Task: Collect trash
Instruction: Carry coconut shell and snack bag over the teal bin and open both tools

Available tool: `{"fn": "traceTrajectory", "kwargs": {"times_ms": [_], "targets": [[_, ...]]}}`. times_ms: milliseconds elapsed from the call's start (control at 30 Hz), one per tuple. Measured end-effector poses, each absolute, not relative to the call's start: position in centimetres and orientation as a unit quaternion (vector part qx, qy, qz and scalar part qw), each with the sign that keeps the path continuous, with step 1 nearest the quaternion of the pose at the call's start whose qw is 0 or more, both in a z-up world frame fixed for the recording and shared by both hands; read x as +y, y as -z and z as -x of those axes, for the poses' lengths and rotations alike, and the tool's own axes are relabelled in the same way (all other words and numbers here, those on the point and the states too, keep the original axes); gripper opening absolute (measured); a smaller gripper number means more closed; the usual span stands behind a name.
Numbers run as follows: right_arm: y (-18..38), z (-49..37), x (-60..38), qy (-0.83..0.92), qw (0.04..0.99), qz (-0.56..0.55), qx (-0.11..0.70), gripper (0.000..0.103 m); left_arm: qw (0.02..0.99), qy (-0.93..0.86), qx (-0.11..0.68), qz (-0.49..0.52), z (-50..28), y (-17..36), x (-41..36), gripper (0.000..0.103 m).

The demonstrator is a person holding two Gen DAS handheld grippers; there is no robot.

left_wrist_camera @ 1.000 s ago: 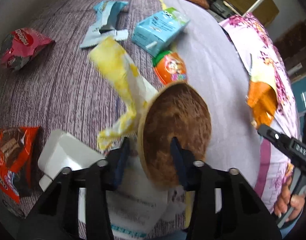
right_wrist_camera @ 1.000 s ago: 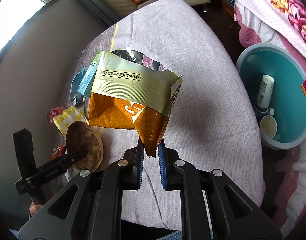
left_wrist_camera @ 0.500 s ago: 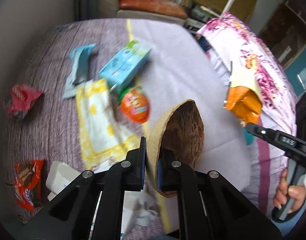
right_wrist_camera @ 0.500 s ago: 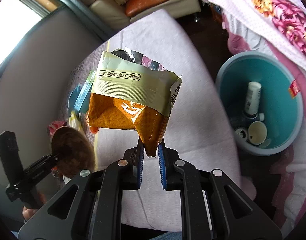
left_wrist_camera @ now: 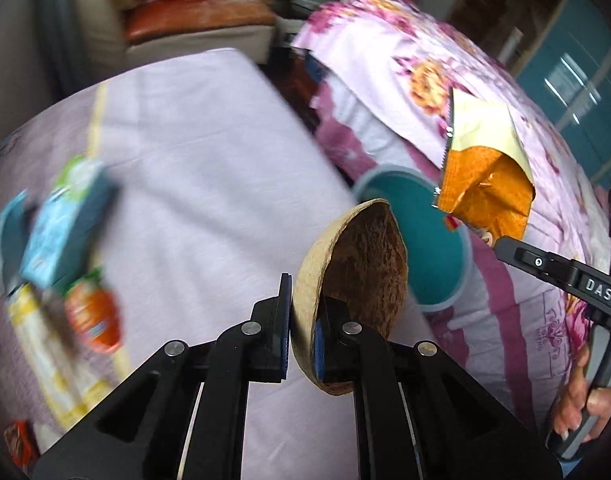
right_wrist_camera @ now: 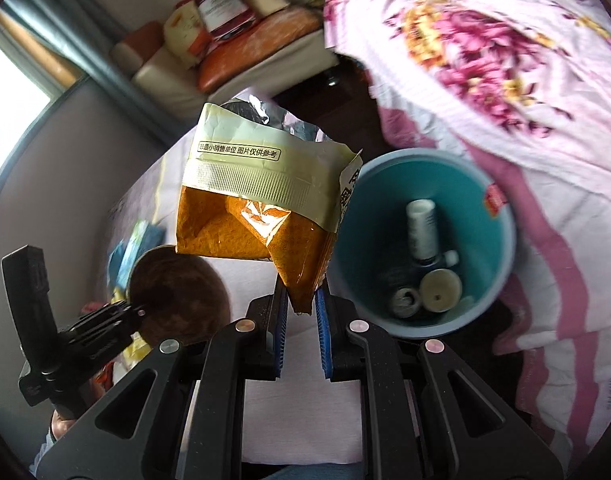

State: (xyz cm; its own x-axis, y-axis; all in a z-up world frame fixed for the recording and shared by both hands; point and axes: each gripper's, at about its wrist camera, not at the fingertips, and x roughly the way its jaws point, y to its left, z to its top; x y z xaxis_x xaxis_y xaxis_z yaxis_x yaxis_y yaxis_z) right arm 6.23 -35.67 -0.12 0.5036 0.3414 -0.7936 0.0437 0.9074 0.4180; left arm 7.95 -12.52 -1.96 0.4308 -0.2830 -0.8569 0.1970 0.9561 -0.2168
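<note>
Jaws clenched: I'm gripping coconut shell [left_wrist_camera: 361, 268] in left gripper [left_wrist_camera: 303, 340], orange wrapper [right_wrist_camera: 261, 224] in right gripper [right_wrist_camera: 301, 312], teal bin [right_wrist_camera: 497, 280] showing right of centre.

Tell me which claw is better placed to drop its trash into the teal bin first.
Right, probably. The right claw pinches the orange snack bag beside the teal bin's rim. The left claw, holding the coconut shell, sits farther back over the bed.
</note>
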Motion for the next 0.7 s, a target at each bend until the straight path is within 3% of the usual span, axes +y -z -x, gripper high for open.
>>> {"fn": "traceTrajectory", "kwargs": {"times_ms": [700], "targets": [[4.3,-7.2,-44.7,-0.015,0.823,-0.246,0.513,0.013,0.799,0.190,0.569,-0.022,-14.0,6.9,-24.4,0.010]]}}
